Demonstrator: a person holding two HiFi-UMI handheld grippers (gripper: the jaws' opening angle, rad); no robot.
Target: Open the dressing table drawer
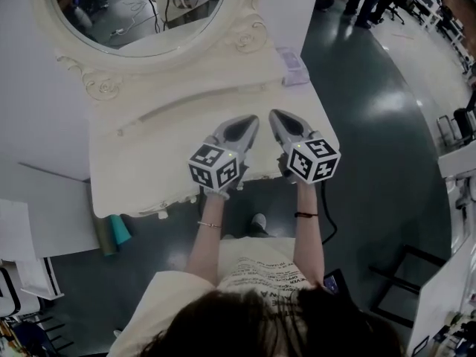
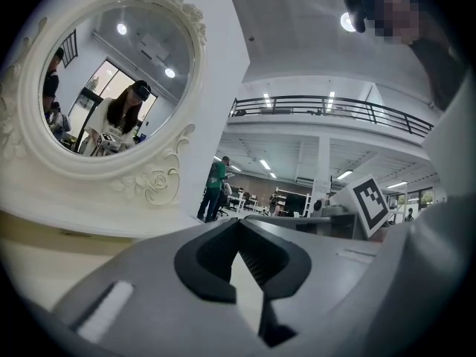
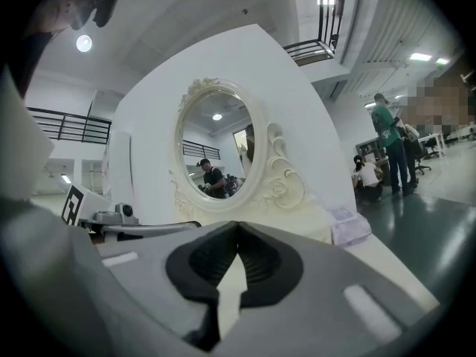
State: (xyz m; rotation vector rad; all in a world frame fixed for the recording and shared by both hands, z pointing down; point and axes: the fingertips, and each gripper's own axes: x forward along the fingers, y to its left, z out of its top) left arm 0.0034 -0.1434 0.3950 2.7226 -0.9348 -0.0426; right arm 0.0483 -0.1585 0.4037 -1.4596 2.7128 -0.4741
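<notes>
Only overhead: teal roll (image 1: 119, 230) by table (image 1: 149, 166).

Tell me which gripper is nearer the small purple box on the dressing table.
The right gripper: the purple box lies ahead of it at the dressing table's right edge; the left gripper is farther off.

The cream dressing table (image 1: 149, 162) is standing on a dark, glossy floor (image 1: 372, 169). An oval mirror (image 1: 141, 6) in a carved frame is rising along its back edge. A small pale lilac box (image 1: 294, 67) is lying at the right back corner, just beside that frame. A teal roll (image 1: 119, 230) is sitting on the floor by the left front corner.
</notes>
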